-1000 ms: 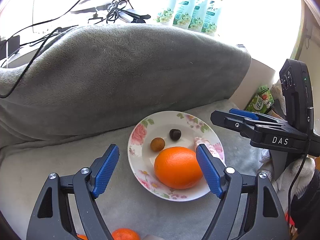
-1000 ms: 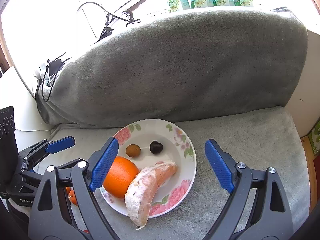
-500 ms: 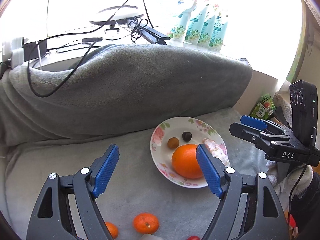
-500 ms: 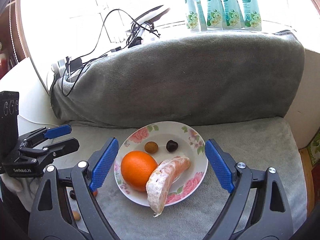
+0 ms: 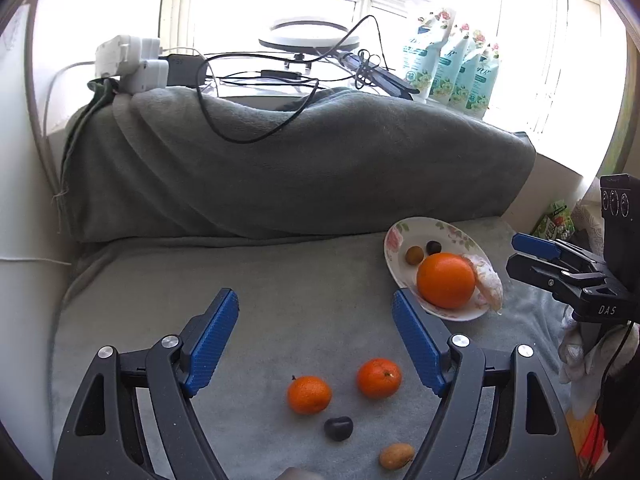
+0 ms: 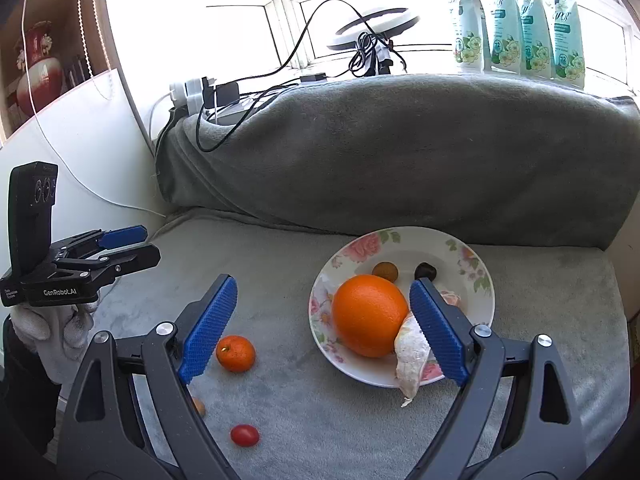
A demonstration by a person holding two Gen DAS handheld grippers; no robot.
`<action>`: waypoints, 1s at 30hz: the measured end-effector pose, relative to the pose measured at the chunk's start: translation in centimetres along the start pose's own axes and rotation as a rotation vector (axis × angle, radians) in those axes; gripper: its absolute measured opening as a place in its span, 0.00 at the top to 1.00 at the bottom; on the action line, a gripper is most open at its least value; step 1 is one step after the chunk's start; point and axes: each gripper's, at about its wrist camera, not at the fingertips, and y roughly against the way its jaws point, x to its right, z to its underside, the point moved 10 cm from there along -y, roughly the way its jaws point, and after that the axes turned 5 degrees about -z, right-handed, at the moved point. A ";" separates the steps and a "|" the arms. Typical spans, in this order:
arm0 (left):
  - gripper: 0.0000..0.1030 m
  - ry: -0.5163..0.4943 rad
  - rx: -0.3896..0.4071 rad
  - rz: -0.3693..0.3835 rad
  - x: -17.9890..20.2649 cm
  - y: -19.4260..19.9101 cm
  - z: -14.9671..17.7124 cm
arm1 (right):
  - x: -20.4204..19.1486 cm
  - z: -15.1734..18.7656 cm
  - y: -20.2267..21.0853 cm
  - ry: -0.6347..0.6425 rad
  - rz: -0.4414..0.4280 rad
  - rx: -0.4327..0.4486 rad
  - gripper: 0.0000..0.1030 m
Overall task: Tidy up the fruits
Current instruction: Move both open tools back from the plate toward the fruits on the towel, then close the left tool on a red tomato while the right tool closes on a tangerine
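We hold the left gripper [image 5: 314,340] and right gripper [image 6: 320,328] with jaws spread and empty above the grey blanket [image 5: 280,280], probably choosing the next fruit. Near its front edge lie two mandarins [image 5: 309,394], a dark fruit [image 5: 338,428], a brown one [image 5: 396,456] and a cherry tomato [image 6: 244,435], loose. Farther back, toward the right edge, the floral plate [image 6: 472,264] already gathers the orange [image 6: 369,314], peeled segment [image 6: 410,360] and two small fruits.

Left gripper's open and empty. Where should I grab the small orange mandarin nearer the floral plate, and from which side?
Grip the small orange mandarin across its round middle, coming from above with the open left gripper. It lies alone on the grey blanket, its stem end up, with room for a finger on each side.
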 end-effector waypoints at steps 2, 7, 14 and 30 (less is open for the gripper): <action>0.23 0.024 0.000 -0.010 -1.1 0.7 0.9 | -1.0 0.4 -0.5 0.014 -0.020 -0.022 0.12; 0.23 0.064 -0.012 -0.051 -3.3 1.7 3.6 | -3.1 1.7 -2.0 0.051 -0.062 -0.086 0.12; 0.23 0.111 -0.028 -0.085 -5.7 4.1 7.2 | -5.2 3.2 -3.9 0.096 -0.102 -0.140 0.12; 0.43 0.211 -0.140 -0.089 -5.9 7.7 16.8 | -8.2 7.6 -8.0 0.174 -0.138 -0.276 0.21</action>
